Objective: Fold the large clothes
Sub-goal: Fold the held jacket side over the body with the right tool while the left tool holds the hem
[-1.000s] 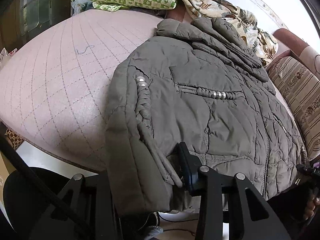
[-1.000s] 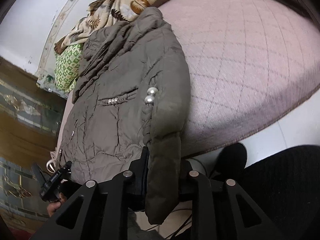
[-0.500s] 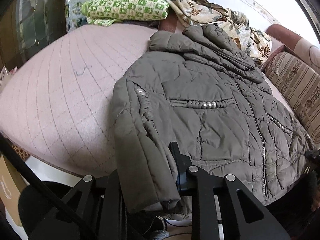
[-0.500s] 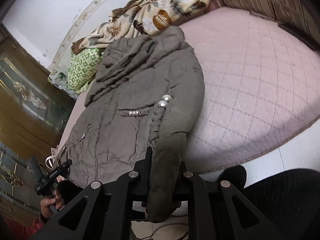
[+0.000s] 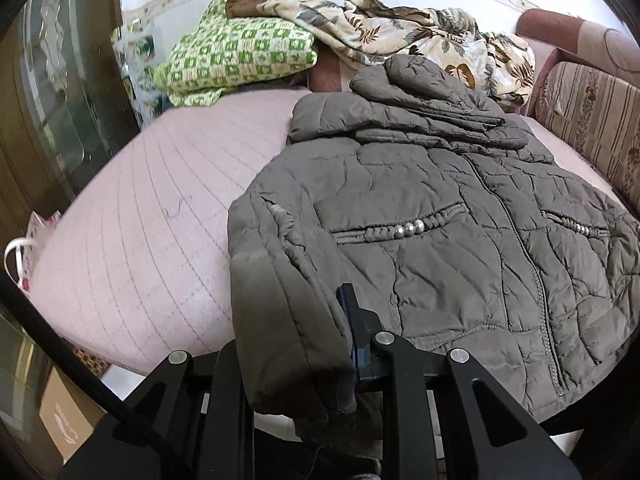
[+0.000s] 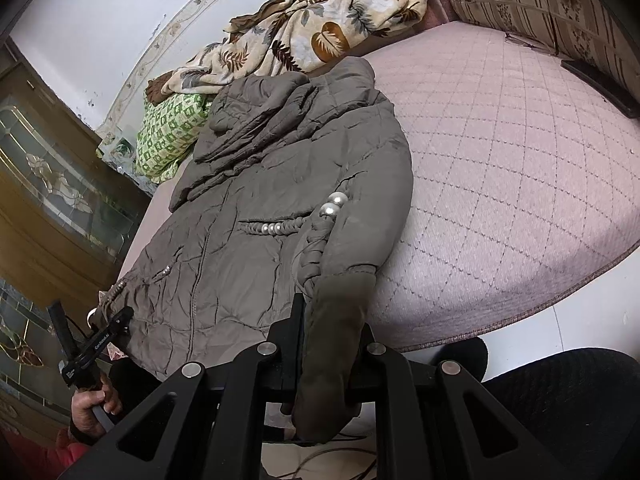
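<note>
Both tools' jaws just closed — left tool [image 5: 316, 344], right tool [image 6: 330, 344] clamp raised jacket [image 5: 440, 240] sleeves.

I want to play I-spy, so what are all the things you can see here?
jacket: one, grey-brown, spread on the bed
bed: one, pink quilted cover, under the jacket
pillow: one, green check, far end of the bed
blanket: one, cream with brown leaves, beside the pillow
cardboard box: one, brown, on the floor
left tongs: one, black, shut on the jacket
right tongs: one, black, shut on the jacket
hand: one, gripping a black handle
</note>
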Demonstrator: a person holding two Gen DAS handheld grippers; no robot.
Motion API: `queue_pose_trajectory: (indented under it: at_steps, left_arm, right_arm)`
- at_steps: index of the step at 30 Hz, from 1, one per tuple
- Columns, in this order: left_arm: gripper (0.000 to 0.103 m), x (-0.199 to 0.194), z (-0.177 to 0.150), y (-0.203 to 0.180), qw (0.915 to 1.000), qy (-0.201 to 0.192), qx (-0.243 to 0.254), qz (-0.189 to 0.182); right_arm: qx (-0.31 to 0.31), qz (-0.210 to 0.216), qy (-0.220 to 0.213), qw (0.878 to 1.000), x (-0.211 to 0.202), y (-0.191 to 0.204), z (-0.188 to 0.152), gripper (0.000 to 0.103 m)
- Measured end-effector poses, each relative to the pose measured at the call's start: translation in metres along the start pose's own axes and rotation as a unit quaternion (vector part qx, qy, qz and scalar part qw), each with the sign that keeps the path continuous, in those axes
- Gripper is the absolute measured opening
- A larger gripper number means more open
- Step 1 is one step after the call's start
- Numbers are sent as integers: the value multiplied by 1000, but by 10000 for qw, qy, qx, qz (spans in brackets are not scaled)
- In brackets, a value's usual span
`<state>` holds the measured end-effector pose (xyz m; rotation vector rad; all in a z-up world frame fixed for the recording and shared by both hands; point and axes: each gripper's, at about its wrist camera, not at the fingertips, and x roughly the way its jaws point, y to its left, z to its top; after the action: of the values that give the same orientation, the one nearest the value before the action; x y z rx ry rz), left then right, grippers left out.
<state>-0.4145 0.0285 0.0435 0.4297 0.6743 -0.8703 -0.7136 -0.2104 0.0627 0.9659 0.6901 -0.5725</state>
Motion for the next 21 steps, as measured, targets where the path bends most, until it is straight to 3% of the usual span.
queue_pose_trajectory:
  at_steps: [21]
  left_arm:
    - [21,-19,21,-6,9987,-400,239,229]
  right_arm:
    - [-459,135,-416,9980,-22,20,23,14]
